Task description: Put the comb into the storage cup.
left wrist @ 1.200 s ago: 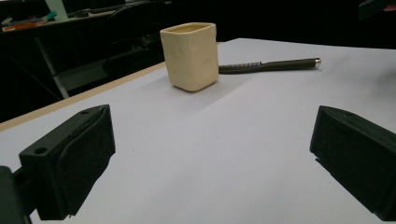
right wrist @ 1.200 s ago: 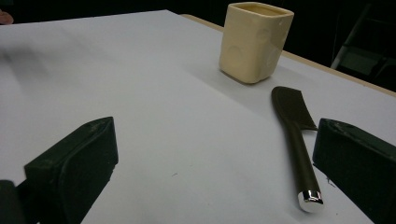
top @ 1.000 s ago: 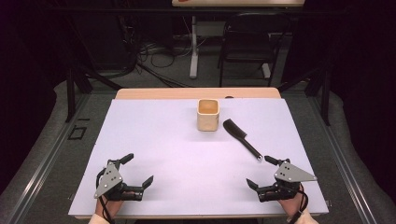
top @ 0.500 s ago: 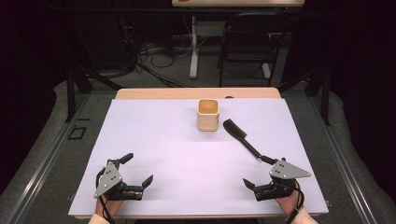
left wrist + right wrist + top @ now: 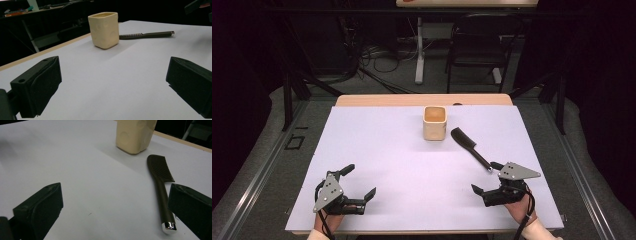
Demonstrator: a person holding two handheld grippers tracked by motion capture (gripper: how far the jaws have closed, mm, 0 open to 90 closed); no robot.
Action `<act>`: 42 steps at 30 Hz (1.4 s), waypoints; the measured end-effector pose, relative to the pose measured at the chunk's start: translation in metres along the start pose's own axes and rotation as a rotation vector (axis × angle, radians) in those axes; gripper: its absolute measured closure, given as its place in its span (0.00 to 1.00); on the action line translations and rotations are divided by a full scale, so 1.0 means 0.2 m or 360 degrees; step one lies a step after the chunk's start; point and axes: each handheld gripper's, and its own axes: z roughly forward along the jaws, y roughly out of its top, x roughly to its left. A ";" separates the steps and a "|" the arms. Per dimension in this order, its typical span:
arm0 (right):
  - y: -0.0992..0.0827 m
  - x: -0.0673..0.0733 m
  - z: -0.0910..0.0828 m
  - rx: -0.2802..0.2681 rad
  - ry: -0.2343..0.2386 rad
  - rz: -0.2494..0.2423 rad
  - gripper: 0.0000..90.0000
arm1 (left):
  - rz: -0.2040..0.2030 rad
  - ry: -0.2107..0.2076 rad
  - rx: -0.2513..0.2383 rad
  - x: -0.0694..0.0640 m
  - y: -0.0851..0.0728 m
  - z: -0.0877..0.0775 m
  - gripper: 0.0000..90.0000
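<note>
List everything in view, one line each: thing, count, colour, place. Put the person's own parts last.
cup: 1, cream, upright at the far middle of the sheet.
comb: 1, black with a silver handle tip, lying flat to the right of the cup, handle toward the right gripper.
sheet: 1, white, covering the table top.
table: 1, light wood, its bare far edge showing beyond the sheet.
chair: 1, dark, on the floor behind the table.
left gripper: 1, black, near left corner, jaws open.
right gripper: 1, black, near right, jaws open, by the comb's handle tip.
hands: 2, at the near edge.
</note>
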 end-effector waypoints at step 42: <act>0.29 -0.30 0.33 0.0501 -0.0050 0.0092 0.00 | -0.0005 -0.0002 -0.0002 0.01 0.00 0.00 0.00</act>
